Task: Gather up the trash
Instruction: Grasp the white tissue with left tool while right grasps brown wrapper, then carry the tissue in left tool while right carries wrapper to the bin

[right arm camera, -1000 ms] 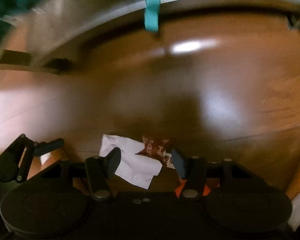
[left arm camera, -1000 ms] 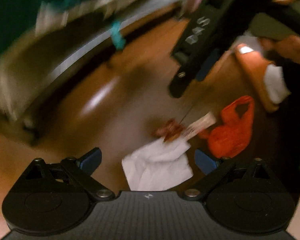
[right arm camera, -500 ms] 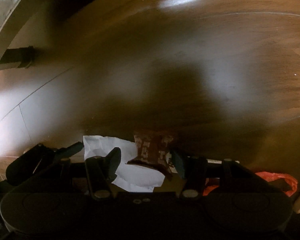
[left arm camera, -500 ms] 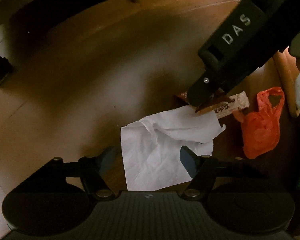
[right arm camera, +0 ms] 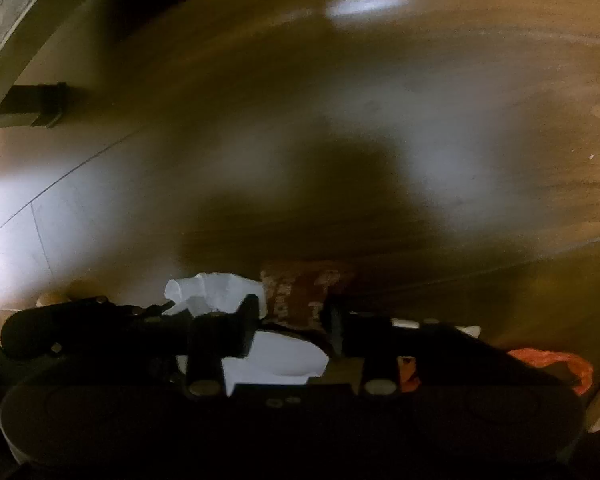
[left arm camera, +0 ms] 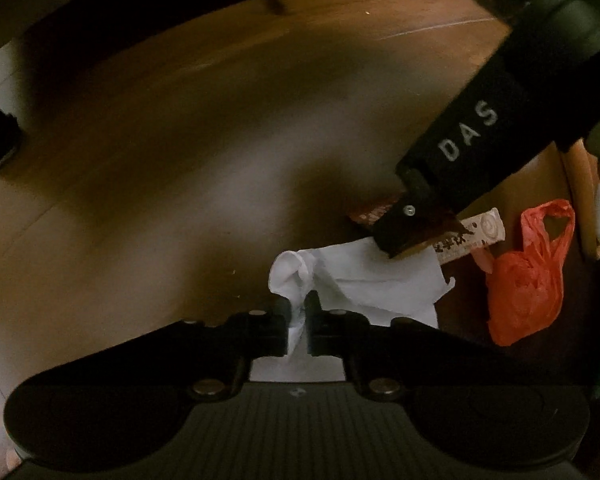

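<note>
Left wrist view: left tool clenched on a bunched corner of the crumpled white paper tissue lying on the brown wooden floor, with the right tool down on the red-brown snack wrapper beside an orange plastic bag. Right wrist view: right tool seems clamped on the wrapper, though it's dark, tissue just left.

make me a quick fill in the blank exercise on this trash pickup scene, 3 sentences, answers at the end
1. The left tool is pinched shut on a fold of the ____ tissue.
2. The plastic bag lying on the floor is ____ in colour.
3. The right tool straddles a reddish-brown snack ____.

Missing words: white; orange; wrapper
</note>
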`<state>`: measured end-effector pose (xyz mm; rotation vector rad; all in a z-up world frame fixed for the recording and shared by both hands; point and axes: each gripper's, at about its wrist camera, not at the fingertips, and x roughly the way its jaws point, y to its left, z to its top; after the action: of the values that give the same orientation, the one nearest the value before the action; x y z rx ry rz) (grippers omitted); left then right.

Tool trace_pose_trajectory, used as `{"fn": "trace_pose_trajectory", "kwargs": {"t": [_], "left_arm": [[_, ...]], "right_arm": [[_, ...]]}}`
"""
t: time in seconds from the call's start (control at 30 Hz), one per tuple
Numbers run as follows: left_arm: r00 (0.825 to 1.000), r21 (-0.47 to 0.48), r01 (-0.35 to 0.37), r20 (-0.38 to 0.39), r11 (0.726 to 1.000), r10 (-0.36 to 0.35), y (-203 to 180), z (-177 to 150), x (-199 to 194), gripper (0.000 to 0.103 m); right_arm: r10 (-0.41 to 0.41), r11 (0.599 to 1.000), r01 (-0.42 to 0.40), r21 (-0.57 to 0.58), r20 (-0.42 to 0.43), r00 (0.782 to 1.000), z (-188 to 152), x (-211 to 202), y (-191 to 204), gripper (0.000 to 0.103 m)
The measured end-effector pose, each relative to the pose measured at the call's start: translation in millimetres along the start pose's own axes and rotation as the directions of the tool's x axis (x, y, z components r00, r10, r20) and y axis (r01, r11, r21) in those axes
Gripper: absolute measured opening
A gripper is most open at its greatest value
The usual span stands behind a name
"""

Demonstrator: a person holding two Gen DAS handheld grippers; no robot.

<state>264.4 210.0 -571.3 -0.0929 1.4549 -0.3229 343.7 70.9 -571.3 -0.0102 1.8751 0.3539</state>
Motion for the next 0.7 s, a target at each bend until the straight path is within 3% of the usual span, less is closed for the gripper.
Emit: {"fn": "trace_pose_trajectory", "kwargs": {"t": [0.33,0.7], "left_arm": [[1.000,-0.010,0.004,0.018,1.000,-0.004,9.1,2.9,-25.1,0.002],[0.989,-0.005,-0.069,0.132,0.998,0.070,-2.9,15.9,-131.0,0.002]], "right_arm": [[-0.024,0.999,0.019,0.036,0.133,0.991,-21.8,-63.3,-28.2,0.030],[0.019,1.000,-0.019,-0.004,0.286,0.958,-69.1,-169.8,-32.6,0.029]]}}
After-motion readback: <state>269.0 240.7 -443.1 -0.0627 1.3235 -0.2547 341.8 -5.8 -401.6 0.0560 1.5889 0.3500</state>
